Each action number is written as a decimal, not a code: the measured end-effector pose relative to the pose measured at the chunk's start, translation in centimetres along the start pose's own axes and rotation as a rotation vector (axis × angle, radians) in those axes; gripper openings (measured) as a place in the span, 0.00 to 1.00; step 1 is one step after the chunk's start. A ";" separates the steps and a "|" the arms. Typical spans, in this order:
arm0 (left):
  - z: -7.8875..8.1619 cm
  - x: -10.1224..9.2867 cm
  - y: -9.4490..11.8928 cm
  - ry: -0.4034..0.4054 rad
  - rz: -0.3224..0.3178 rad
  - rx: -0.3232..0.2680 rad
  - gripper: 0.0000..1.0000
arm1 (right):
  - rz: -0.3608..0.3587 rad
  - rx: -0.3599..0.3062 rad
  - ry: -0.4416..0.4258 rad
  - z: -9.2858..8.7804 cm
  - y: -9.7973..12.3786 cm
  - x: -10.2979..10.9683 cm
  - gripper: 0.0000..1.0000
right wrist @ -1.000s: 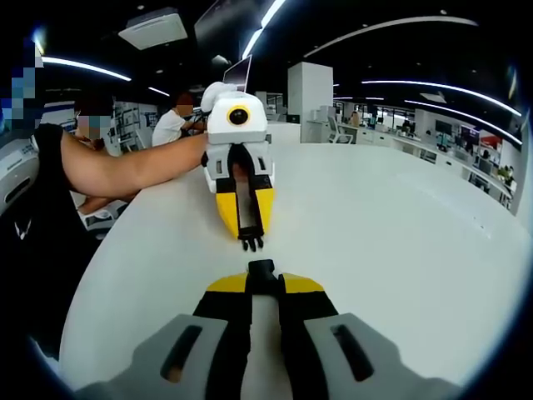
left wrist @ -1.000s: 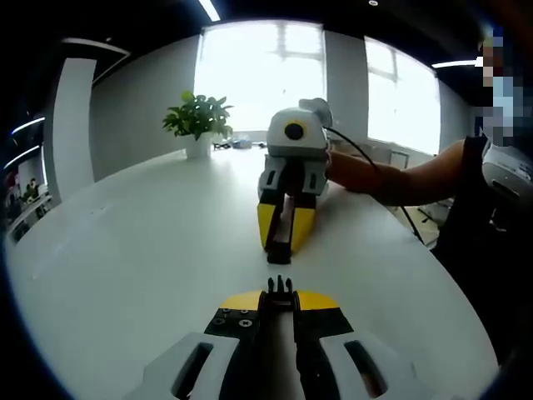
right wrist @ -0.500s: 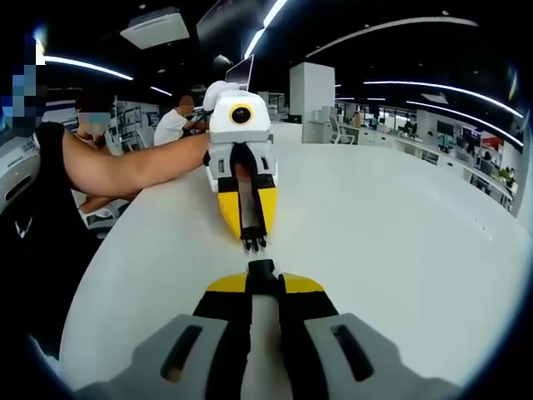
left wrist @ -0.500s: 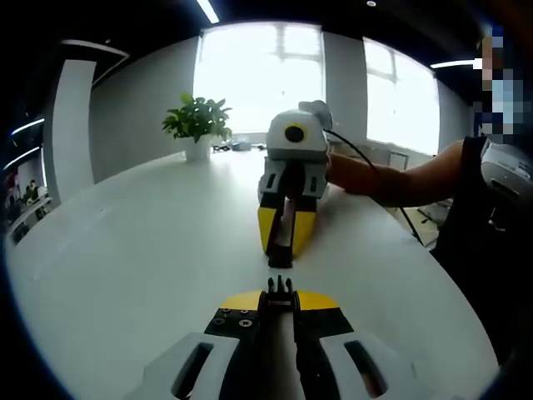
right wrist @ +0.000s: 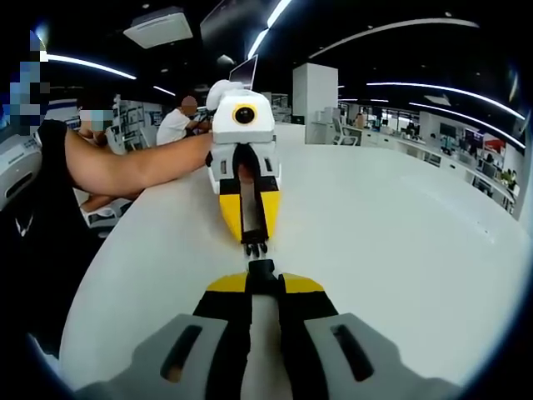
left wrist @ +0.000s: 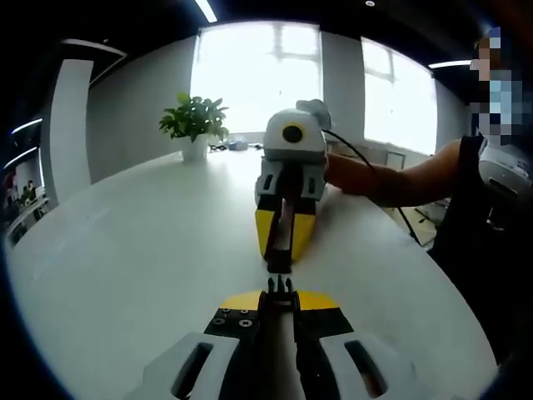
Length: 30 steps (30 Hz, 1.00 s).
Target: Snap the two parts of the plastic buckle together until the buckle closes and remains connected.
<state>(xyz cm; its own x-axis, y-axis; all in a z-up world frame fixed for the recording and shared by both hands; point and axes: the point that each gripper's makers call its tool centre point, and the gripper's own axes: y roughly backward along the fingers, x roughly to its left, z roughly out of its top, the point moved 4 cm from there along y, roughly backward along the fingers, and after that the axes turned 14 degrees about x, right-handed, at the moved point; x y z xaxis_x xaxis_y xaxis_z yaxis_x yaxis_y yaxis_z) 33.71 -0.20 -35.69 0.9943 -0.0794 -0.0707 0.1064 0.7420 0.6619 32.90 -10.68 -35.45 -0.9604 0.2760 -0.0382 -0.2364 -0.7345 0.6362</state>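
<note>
In the left gripper view, the left gripper (left wrist: 280,293) is clamped on the pronged buckle half (left wrist: 280,286) at its tips; straight ahead, the right gripper (left wrist: 279,260) points back, nearly touching. In the right gripper view, the right gripper is clamped on the socket half (right wrist: 261,269), with the prongs just ahead of it over the white table (right wrist: 400,242).
</note>
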 end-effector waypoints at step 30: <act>0.3 0.0 -0.3 -0.013 0.006 0.012 0.10 | 0.002 -0.002 0.001 0.1 -0.2 0.3 0.10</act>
<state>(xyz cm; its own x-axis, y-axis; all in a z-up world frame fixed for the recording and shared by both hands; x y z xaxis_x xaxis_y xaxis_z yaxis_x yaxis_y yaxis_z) 33.71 -0.60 -35.65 0.9948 -0.0837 -0.0577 0.1007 0.7344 0.6712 32.68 -10.39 -35.48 -0.9610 0.2738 -0.0378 -0.2347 -0.7364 0.6345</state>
